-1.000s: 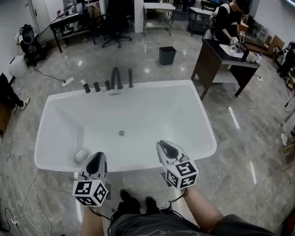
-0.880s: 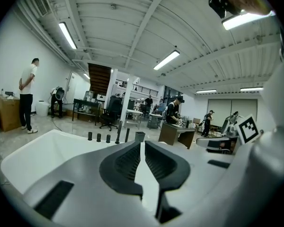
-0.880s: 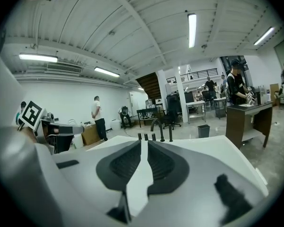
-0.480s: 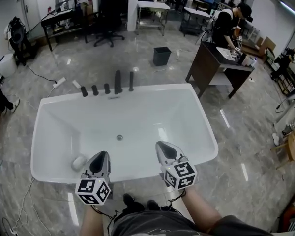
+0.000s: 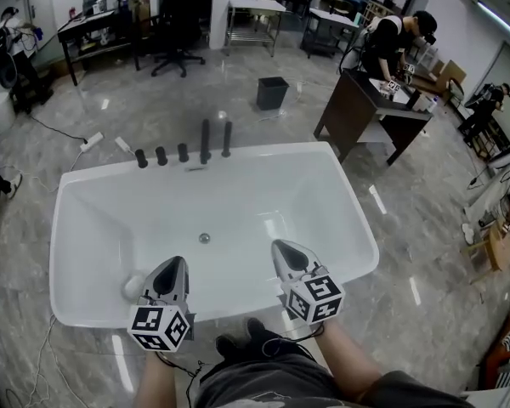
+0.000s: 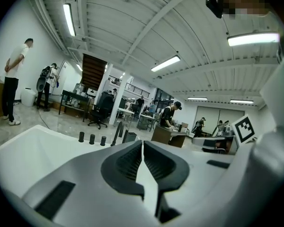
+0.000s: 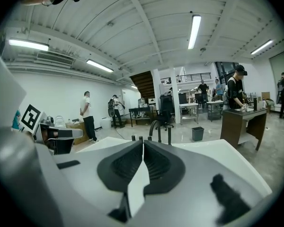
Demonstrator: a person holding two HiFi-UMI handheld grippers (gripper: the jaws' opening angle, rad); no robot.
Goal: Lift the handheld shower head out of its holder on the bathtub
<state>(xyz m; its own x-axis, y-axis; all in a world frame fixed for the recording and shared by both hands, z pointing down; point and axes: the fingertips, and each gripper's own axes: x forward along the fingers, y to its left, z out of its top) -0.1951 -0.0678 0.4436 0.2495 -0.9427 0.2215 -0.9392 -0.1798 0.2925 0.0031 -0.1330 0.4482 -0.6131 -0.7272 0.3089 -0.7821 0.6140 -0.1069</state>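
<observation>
While the shower head (image 5: 227, 138) stands on the bathtub's (image 5: 272, 149) far rim, left gripper (image 5: 175, 263) and right gripper (image 5: 285, 246) hover opposite, jaws closed, empty.

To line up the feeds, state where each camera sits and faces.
Head view: on the person's head, looking steeply down into the bathtub; both forearms, shoes, left gripper and right gripper show.
Left gripper view: on the left gripper, looking along its shut jaws across the bathtub to the black fittings; right gripper at right.
Right gripper view: on the right gripper, same heading, jaws shut; left gripper at left.
Shared: both gripper views show those fittings and the dark desk.
</observation>
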